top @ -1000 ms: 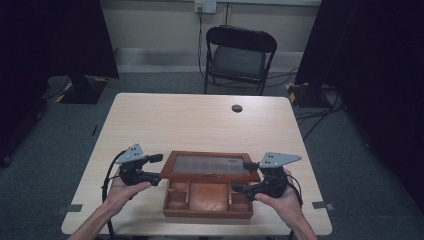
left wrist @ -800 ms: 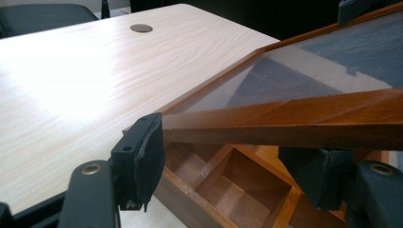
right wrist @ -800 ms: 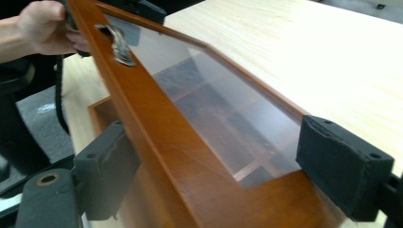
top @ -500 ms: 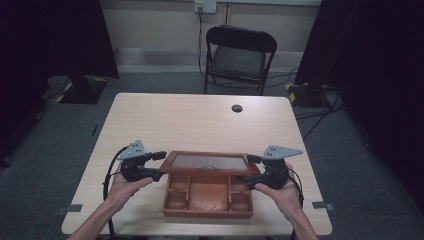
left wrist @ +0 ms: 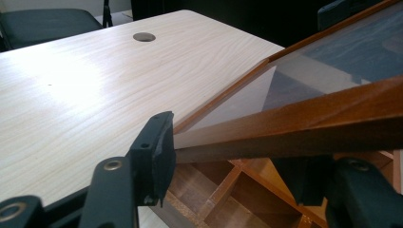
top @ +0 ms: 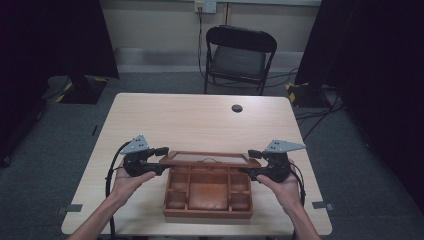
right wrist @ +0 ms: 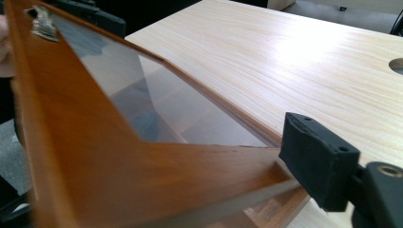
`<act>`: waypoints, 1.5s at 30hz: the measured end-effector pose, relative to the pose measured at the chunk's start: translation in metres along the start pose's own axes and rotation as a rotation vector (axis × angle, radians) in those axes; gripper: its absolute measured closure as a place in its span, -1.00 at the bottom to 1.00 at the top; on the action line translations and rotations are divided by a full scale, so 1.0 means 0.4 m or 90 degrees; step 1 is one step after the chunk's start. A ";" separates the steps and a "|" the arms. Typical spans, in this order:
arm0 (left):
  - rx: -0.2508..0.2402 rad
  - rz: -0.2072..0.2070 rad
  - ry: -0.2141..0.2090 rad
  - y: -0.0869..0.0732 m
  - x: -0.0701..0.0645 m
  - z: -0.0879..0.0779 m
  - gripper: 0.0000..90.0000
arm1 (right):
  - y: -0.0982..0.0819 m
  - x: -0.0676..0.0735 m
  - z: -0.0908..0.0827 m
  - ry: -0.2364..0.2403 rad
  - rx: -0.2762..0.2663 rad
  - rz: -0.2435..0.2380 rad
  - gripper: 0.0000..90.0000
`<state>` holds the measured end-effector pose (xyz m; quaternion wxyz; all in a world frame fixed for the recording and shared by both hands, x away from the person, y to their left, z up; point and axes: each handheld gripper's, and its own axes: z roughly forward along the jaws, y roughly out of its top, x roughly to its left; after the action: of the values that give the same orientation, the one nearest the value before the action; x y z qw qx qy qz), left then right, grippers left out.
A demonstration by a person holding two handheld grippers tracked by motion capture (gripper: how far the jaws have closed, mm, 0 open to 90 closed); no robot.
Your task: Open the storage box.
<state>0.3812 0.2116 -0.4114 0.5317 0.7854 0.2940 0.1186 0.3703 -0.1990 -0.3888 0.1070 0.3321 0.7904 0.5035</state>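
Item: wooden compartment box (top: 207,197) with a hinged, glass-panelled lid (top: 210,159), standing at the near edge of a pale wood-grain table (top: 200,120), between the two hand-held tools. Left gripper (top: 162,161): held level, pointing inward at the lid's left end; its jaws have just been closing, and the left gripper view shows the lid frame (left wrist: 304,128) lying between the two black pads, one pad (left wrist: 154,159) against the outer face of the wood, the other under the frame; it appears clamped on the lid. Right gripper (top: 250,162): mirror position at the lid's right end, jaws also just closing; in the right gripper view one pad (right wrist: 321,159) sits just beside the corner of the lid frame (right wrist: 142,171), the opposite pad hidden beneath the wood, so a firm grip cannot be confirmed. Change noted: a second ago the lid lay back, further open and flatter behind the box; it now stands lower over the compartments, tilted forward, with both hands drawn slightly inward. Reading: the lid is being swung shut, about halfway down. Compartments below remain partly exposed at the front. Also present: a round cable grommet (top: 237,108) far across the table, and a black folding chair (top: 239,57) beyond it.
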 end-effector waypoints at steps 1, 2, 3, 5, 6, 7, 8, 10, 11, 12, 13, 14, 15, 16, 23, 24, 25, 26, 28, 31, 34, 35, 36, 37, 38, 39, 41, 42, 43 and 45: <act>0.000 0.000 0.000 0.000 0.000 0.000 -0.05 | 0.000 0.000 0.000 0.000 0.000 0.000 -0.36; 0.001 0.001 -0.001 0.000 0.001 0.000 -0.04 | -0.003 -0.010 0.006 0.006 0.002 0.006 -0.31; 0.001 0.004 -0.002 0.001 0.004 -0.002 -0.04 | -0.004 -0.012 0.007 0.004 0.002 0.006 -0.28; -0.002 0.000 -0.005 0.000 0.005 -0.001 -0.03 | -0.004 -0.015 0.010 0.005 0.000 0.008 -0.27; -0.002 -0.001 -0.006 0.000 0.009 -0.002 -0.02 | -0.003 -0.019 0.014 0.008 0.000 0.012 -0.26; -0.005 -0.007 -0.008 0.000 0.011 -0.001 -0.01 | -0.001 -0.020 0.016 0.009 0.000 0.011 -0.25; -0.005 -0.007 -0.008 0.000 0.011 -0.001 -0.01 | 0.001 -0.020 0.017 0.008 0.000 0.010 -0.24; -0.006 -0.014 -0.011 0.001 0.019 -0.002 0.04 | 0.007 -0.022 0.021 0.006 -0.002 0.010 -0.22; -0.006 -0.014 -0.011 0.001 0.019 -0.002 0.05 | 0.007 -0.022 0.021 0.006 -0.002 0.010 -0.22; -0.008 -0.017 -0.014 0.001 0.023 -0.001 0.05 | 0.009 -0.023 0.022 0.006 -0.003 0.010 -0.21; -0.005 -0.015 -0.016 0.005 0.028 0.000 0.08 | 0.012 -0.025 0.025 0.007 -0.005 0.011 -0.21; 0.002 -0.009 -0.015 0.008 0.031 0.000 0.09 | 0.013 -0.028 0.027 0.009 -0.006 0.013 -0.20; 0.002 -0.009 -0.015 0.008 0.031 0.000 0.11 | 0.013 -0.028 0.027 0.009 -0.006 0.013 -0.20; 0.003 -0.009 -0.017 0.010 0.033 0.001 0.11 | 0.014 -0.031 0.028 0.012 -0.007 0.014 -0.20; 0.005 -0.006 -0.023 0.018 0.049 0.003 0.23 | 0.023 -0.044 0.035 0.009 -0.019 0.022 -0.19; 0.001 -0.011 -0.026 0.017 0.052 0.004 0.23 | 0.026 -0.047 0.036 0.010 -0.018 0.023 -0.19; 0.005 -0.018 -0.028 0.016 0.054 0.004 0.24 | 0.027 -0.048 0.037 0.010 -0.020 0.024 -0.19; 0.006 -0.017 -0.026 0.013 0.058 0.008 0.24 | 0.028 -0.049 0.038 0.012 -0.021 0.026 -0.19; 0.011 -0.020 -0.023 0.012 0.060 0.013 0.24 | 0.029 -0.050 0.039 0.013 -0.021 0.026 -0.19; 0.005 -0.027 -0.026 0.010 0.067 0.021 0.18 | 0.029 -0.053 0.043 0.012 -0.021 0.027 -0.19; -0.003 -0.033 -0.026 0.011 0.071 0.025 0.19 | 0.029 -0.061 0.047 0.012 -0.025 0.032 -0.18; -0.003 -0.032 -0.026 0.012 0.073 0.026 0.19 | 0.030 -0.063 0.048 0.011 -0.025 0.032 -0.17; -0.003 -0.032 -0.026 0.012 0.073 0.026 0.19 | 0.030 -0.063 0.048 0.011 -0.025 0.032 -0.17; -0.002 -0.033 -0.026 0.014 0.074 0.028 0.19 | 0.031 -0.065 0.049 0.011 -0.025 0.033 -0.17; 0.002 -0.030 -0.026 0.018 0.076 0.029 0.19 | 0.032 -0.067 0.051 0.011 -0.024 0.034 -0.17; 0.006 -0.023 -0.028 0.025 0.076 0.031 0.21 | 0.033 -0.071 0.054 0.010 -0.025 0.035 -0.16; 0.004 -0.023 -0.027 0.028 0.074 0.035 0.20 | 0.034 -0.072 0.054 0.010 -0.024 0.036 -0.16; 0.006 -0.017 -0.030 0.032 0.072 0.041 0.20 | 0.034 -0.074 0.055 0.011 -0.025 0.036 -0.15; 0.004 -0.020 -0.033 0.032 0.073 0.043 0.20 | 0.035 -0.075 0.056 0.010 -0.025 0.035 -0.15; 0.003 -0.020 -0.032 0.032 0.075 0.045 0.20 | 0.035 -0.075 0.056 0.009 -0.025 0.034 -0.14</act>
<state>0.4184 0.2121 -0.4109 0.5389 0.7846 0.2932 0.0896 0.4102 -0.1981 -0.3921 0.0943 0.3473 0.7719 0.5241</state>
